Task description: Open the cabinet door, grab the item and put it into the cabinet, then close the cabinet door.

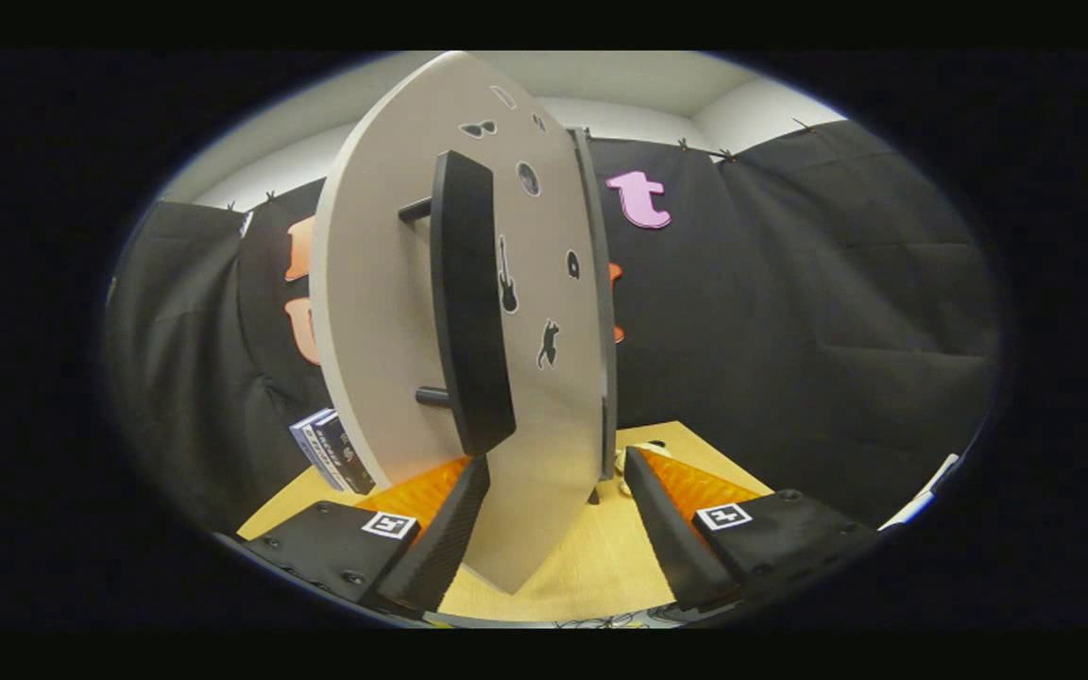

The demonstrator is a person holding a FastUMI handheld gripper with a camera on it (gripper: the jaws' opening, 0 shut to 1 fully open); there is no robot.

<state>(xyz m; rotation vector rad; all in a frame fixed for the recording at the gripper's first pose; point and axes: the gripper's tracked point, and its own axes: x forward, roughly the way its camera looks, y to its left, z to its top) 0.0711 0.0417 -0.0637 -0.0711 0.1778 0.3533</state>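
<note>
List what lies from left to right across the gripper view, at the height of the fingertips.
Blue box → left finger → grey cabinet door, its lower edge between the open fingers of the gripper → right finger → black cloth wall.

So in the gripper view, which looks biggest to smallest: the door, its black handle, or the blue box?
1. Cabinet door, biggest, though it is closest to the camera.
2. Black handle.
3. Blue box, smallest, partly hidden behind the door.
The open claw straddles the door's lower edge.
</note>
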